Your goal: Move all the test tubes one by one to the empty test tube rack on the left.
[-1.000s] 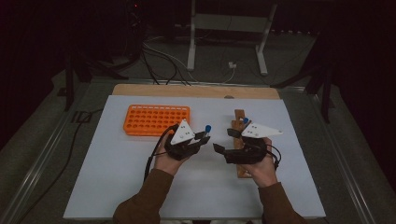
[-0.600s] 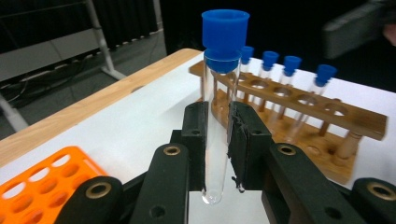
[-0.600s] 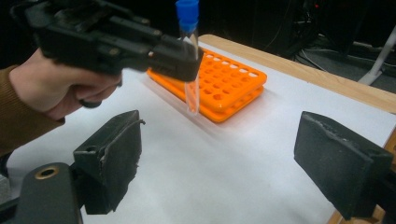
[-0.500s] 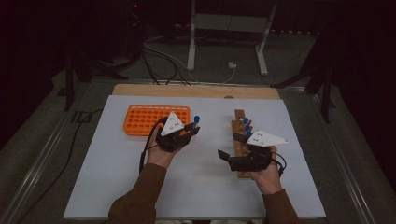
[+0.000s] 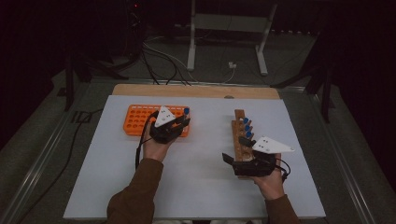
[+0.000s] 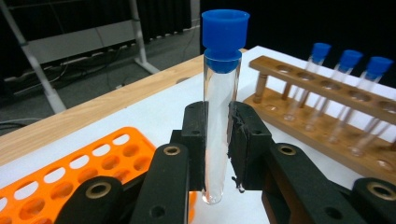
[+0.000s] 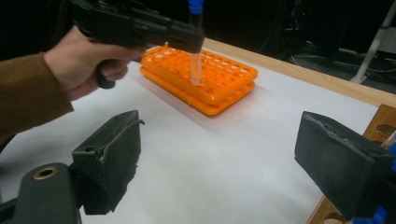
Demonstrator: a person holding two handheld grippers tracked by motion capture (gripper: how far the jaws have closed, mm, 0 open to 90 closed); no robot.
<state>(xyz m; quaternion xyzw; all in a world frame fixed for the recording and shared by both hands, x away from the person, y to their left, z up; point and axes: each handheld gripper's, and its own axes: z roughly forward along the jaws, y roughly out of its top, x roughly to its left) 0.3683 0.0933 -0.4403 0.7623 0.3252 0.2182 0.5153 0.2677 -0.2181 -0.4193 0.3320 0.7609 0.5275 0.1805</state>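
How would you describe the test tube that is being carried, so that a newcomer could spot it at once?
On the white table top an orange rack lies at the left and a wooden rack at the right. Over the orange rack's right end the left gripper is shut on a clear, blue-capped test tube. Unlike the three capped tubes in the wooden rack, it stands in no hole.
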